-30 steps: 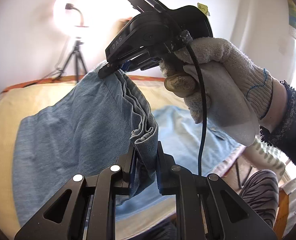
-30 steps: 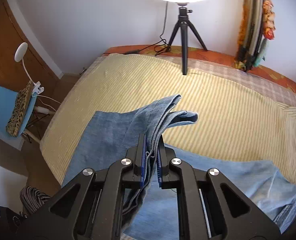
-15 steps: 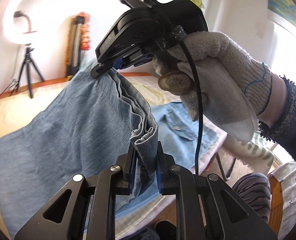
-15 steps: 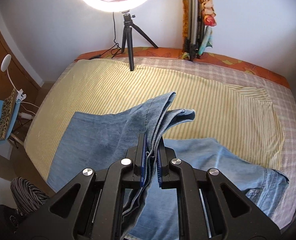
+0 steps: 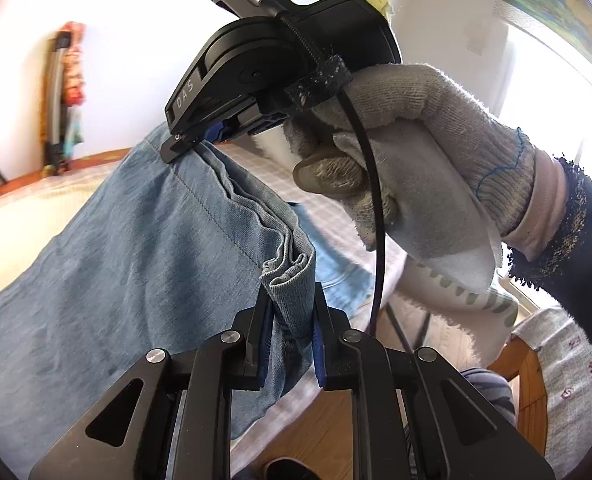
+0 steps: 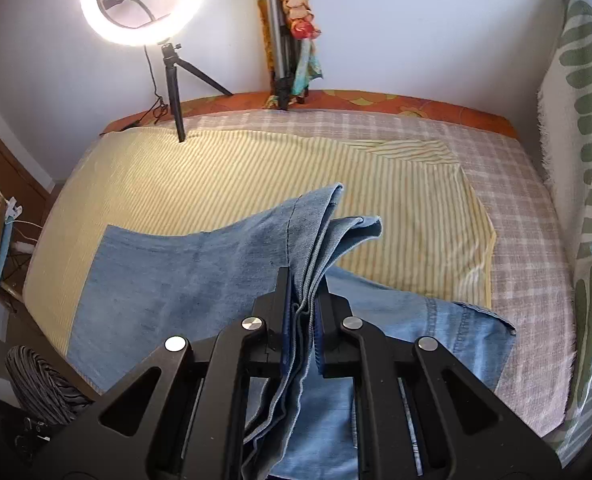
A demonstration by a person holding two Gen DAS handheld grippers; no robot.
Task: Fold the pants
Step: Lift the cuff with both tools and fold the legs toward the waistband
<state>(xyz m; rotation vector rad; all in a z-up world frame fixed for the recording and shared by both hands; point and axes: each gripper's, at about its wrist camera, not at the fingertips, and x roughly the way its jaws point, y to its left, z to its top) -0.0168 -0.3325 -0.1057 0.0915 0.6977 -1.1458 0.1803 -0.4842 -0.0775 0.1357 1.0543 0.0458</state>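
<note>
The faded light-blue denim pants [image 6: 183,276] lie partly spread on the yellow-striped sheet [image 6: 255,176] of the bed, their stacked leg hems lifted above it. By my judgement the fold is midway: the legs look doubled lengthwise, and the hems must yet be carried toward the waist end and laid flat. The left gripper [image 5: 289,320] and right gripper [image 6: 302,312] are each closed tightly on a corner of the bunched hem.
</note>
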